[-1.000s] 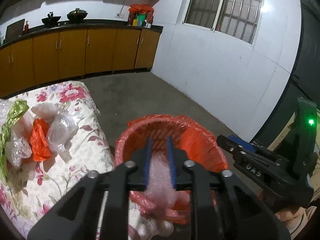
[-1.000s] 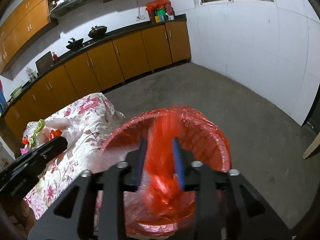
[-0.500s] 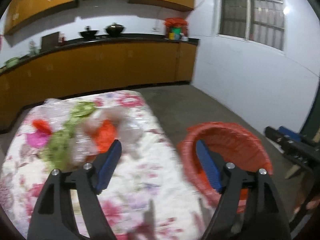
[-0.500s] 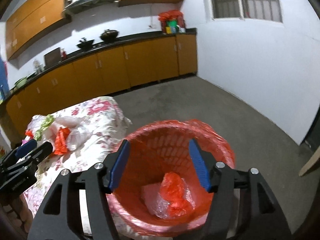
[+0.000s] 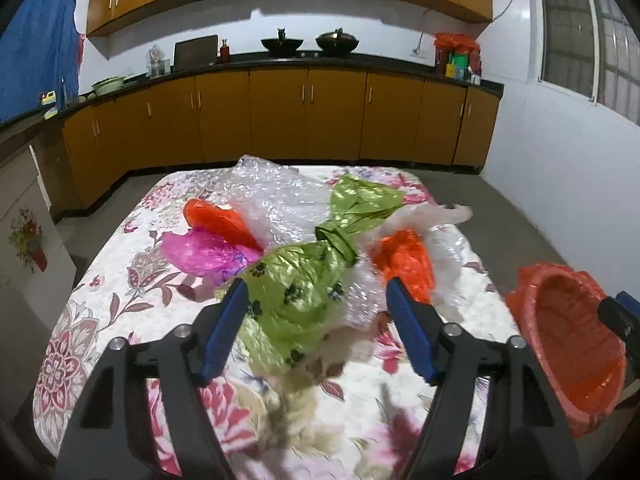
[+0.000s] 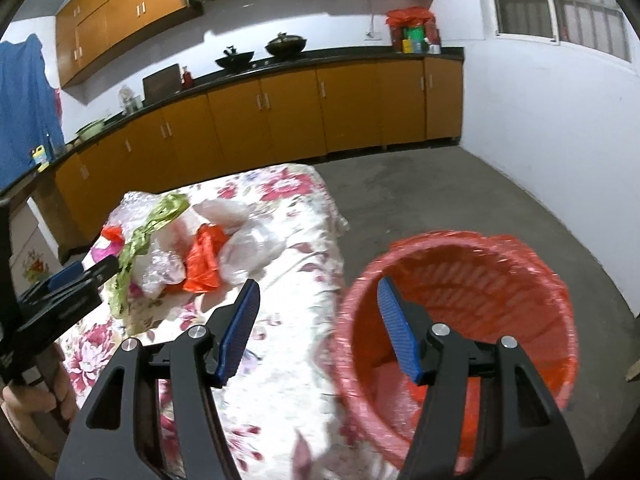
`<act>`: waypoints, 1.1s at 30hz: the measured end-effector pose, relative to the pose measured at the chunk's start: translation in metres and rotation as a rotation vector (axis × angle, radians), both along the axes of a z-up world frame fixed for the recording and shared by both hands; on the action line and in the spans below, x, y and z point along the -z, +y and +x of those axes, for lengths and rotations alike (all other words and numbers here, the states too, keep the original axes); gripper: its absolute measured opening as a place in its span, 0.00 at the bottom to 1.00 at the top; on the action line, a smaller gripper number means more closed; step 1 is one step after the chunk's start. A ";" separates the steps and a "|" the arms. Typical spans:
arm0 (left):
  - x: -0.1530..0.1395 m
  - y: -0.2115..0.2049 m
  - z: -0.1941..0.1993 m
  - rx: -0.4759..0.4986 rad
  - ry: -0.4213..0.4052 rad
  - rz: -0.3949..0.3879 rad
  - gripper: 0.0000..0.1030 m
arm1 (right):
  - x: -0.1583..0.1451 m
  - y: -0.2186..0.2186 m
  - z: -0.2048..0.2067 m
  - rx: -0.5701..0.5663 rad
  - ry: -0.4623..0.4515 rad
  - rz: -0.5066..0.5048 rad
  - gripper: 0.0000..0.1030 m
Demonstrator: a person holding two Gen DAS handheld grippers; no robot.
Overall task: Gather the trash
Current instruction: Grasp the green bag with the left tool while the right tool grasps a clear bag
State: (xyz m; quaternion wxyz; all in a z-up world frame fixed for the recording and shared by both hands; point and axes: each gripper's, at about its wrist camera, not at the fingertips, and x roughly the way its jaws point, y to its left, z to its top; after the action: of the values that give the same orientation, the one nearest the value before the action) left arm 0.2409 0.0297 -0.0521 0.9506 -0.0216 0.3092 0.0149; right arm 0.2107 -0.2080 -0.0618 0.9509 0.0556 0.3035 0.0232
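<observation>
A heap of trash lies on the floral-cloth table: a green paw-print bag, an orange bag, a pink bag and bubble wrap. My left gripper hovers at the heap with its jaws closing. The green bag shows between the blue pads, which do not press on it. The red-lined bin stands on the floor right of the table. My right gripper is open and holds nothing, over the gap between the table edge and the bin. The left gripper also shows by the heap.
A person's hand holds the left gripper's handle. Orange kitchen cabinets under a dark counter with woks run along the back. Grey concrete floor spreads behind the bin, bounded by a white wall on the right.
Both grippers opened over the bin, leaving a clear piece and an orange piece inside. Both then swung left, the left one to the heap on the table.
</observation>
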 end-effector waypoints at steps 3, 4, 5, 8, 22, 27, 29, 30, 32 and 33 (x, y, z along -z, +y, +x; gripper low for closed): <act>0.004 0.004 0.016 0.001 0.021 -0.005 0.62 | 0.004 0.014 0.009 -0.024 0.008 0.001 0.60; 0.007 0.003 0.019 -0.001 0.026 -0.003 0.61 | 0.005 0.017 0.010 -0.031 0.010 0.001 0.60; 0.007 0.003 0.024 -0.003 0.032 -0.004 0.60 | 0.006 0.021 0.013 -0.038 0.012 0.001 0.60; 0.014 0.001 0.034 -0.003 0.058 -0.002 0.56 | 0.010 0.030 0.019 -0.055 0.020 0.001 0.59; 0.032 0.024 0.039 0.036 0.097 -0.077 0.09 | 0.017 0.047 0.028 -0.088 0.037 -0.004 0.59; 0.019 0.037 0.023 0.025 0.053 -0.097 0.08 | 0.018 0.056 0.034 -0.105 0.041 -0.004 0.56; 0.013 0.045 0.014 0.014 0.035 -0.104 0.08 | 0.016 0.060 0.040 -0.112 0.037 -0.003 0.55; 0.011 0.049 0.011 0.007 0.029 -0.109 0.08 | 0.014 0.062 0.045 -0.115 0.030 -0.001 0.54; 0.005 0.059 0.004 -0.016 0.013 -0.119 0.08 | 0.007 0.066 0.056 -0.116 0.012 0.002 0.53; 0.003 0.063 0.002 -0.025 0.009 -0.122 0.08 | 0.002 0.067 0.065 -0.114 0.001 0.007 0.52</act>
State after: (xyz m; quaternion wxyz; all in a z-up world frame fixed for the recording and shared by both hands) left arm 0.2429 0.0924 -0.0554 0.9459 -0.0835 0.3133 0.0081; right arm 0.2754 -0.1405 -0.0640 0.9477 0.0417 0.3064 0.0787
